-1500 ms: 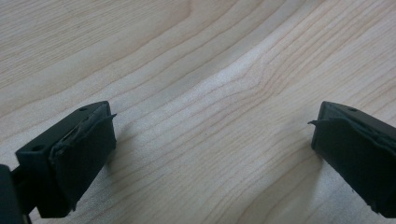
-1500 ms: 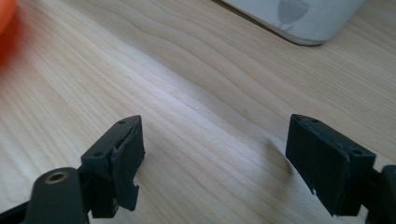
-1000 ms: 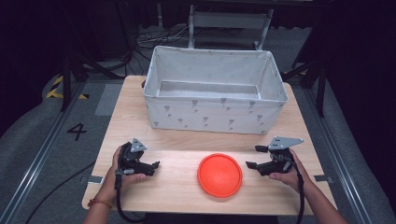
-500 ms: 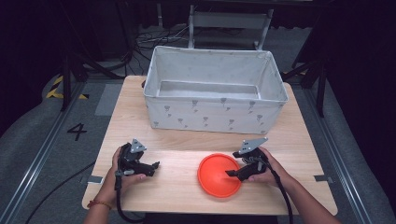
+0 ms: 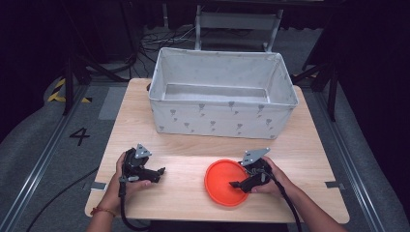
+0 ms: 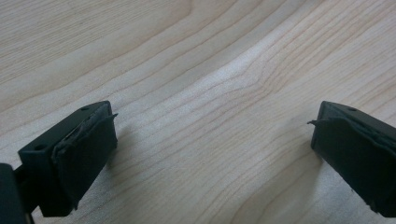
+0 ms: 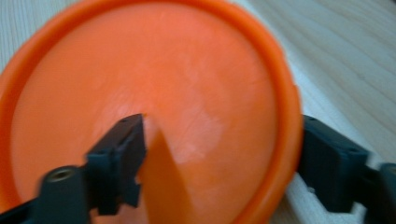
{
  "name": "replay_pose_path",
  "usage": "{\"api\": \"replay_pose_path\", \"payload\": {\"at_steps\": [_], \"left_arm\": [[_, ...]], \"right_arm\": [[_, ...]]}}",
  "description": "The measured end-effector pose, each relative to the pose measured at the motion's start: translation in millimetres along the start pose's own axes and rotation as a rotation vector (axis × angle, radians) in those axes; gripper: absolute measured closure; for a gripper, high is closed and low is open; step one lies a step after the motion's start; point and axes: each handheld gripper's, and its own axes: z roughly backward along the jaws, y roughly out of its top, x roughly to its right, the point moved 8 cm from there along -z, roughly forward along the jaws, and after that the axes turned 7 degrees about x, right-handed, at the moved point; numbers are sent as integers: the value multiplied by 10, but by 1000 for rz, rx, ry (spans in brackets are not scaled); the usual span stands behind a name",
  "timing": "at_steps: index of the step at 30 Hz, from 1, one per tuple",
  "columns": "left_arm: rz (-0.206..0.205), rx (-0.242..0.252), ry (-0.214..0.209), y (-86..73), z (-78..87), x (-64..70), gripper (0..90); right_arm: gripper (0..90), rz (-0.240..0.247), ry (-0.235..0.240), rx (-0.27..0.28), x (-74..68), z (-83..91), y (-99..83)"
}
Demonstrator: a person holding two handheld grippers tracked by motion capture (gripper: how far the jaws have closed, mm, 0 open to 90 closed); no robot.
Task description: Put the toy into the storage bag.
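An orange round plate [image 5: 223,183] lies on the wooden table [image 5: 183,203] near its front edge, right of centre. My right gripper [image 5: 240,183] is open and straddles the plate's right rim. In the right gripper view one jaw is over the plate [image 7: 154,93] and the other outside its rim, with the gripper [image 7: 224,140] not clamped on it. My left gripper [image 5: 157,173] rests low over bare wood at the front left. Its jaws stand wide open in the left gripper view [image 6: 212,135] with nothing between them.
A large white fabric bin [image 5: 217,116] with small grey marks stands at the back of the table, and I see nothing inside it. Bare wood lies between the bin and the grippers. Dark floor, cables and rails surround the table.
My right gripper has moved left from the table's right side onto the orange plate's rim. The left gripper has stayed put.
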Motion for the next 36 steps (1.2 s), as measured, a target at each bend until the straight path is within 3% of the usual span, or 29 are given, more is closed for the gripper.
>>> {"api": "replay_pose_path", "payload": {"at_steps": [3, 7, 12, 16, 22, 25, 28, 36], "left_arm": [[0, 1, 0, 0, -1, 1, 6], [0, 0, 0, 0, 0, 0, 6], [0, 1, 0, 1, -1, 0, 6], [-6, -4, -11, -8, 8, 0, 6], [-10, -5, -15, -9, 9, -3, 6], [-11, -5, -17, -9, 8, -4, 6], [-11, -5, -17, -8, 8, -4, 6], [-11, -5, -17, -8, 8, -4, 5]], "right_arm": [[423, -33, -7, 14, 40, -4, 39], [537, -89, -5, 10, 80, -14, 77], [682, -165, 66, 67, 148, 32, 94], [734, -155, 89, 82, 135, 113, 136], [795, -113, 133, 122, 62, 282, 241], [815, -51, 144, 144, -16, 429, 355], [820, 11, 129, 154, -86, 548, 441], [822, 157, 64, 98, -172, 810, 644]]}}
